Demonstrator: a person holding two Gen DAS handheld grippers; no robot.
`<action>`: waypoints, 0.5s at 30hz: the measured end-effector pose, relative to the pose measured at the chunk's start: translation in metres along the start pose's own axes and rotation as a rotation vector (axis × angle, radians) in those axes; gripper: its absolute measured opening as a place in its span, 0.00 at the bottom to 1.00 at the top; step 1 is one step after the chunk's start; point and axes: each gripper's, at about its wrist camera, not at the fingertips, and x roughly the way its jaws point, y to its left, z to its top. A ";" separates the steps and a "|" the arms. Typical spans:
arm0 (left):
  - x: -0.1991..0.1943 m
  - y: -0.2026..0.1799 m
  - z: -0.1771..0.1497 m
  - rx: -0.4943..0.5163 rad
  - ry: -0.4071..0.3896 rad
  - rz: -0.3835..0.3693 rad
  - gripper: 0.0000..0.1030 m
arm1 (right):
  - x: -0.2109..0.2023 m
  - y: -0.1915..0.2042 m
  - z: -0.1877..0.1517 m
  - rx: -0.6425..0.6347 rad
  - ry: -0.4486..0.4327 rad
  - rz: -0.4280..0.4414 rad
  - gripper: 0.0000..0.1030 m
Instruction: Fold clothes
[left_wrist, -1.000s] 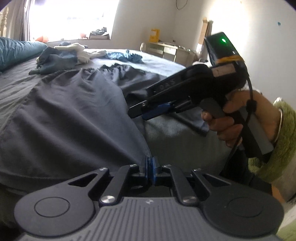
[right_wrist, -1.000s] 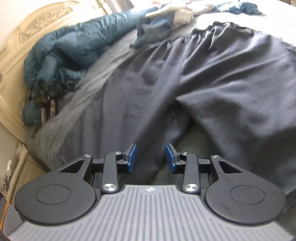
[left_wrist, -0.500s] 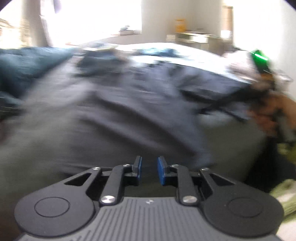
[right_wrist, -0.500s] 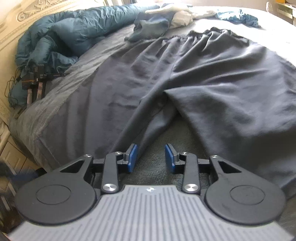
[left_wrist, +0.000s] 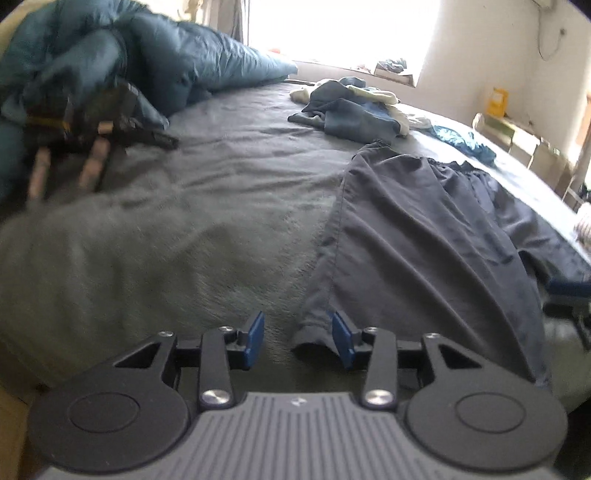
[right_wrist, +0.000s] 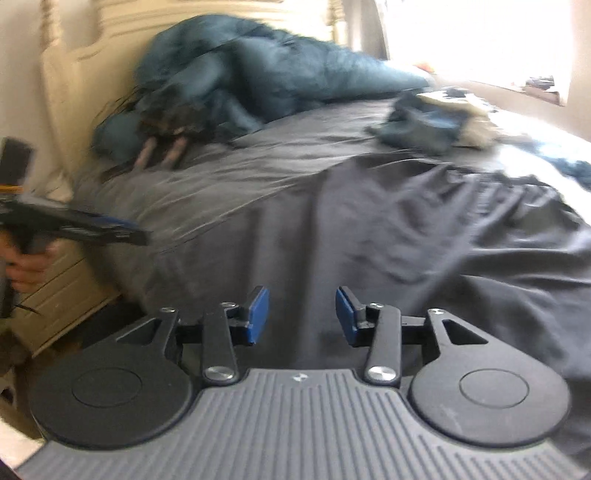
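Dark navy trousers lie spread on the grey bed sheet, waistband far, legs toward me. My left gripper hovers at the near hem of the left leg. Its jaws are opening; the hem corner shows between the blue pads, which do not press on it. In the right wrist view the trousers fill the middle and right. My right gripper is over the cloth with its jaws opening and nothing pinched. The left gripper, in a hand, shows at that view's left edge.
A teal duvet is heaped by the cream headboard. A pile of blue and white clothes lies beyond the trousers. A dark tool with wooden handles rests on the sheet at left. Cream drawers stand beside the bed.
The left gripper was shut on trouser cloth; it has let go, opened and swung left to the leg's hem. The right gripper's view has swung left and its jaws stand wider.
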 end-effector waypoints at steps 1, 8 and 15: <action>0.004 0.002 -0.002 -0.020 -0.002 -0.020 0.44 | 0.005 0.009 0.000 -0.027 0.013 0.018 0.39; 0.021 0.005 -0.008 -0.043 -0.022 -0.094 0.42 | 0.036 0.074 -0.010 -0.272 0.087 0.044 0.44; 0.022 0.026 -0.018 -0.133 -0.044 -0.083 0.02 | 0.057 0.073 -0.026 -0.252 0.219 -0.002 0.45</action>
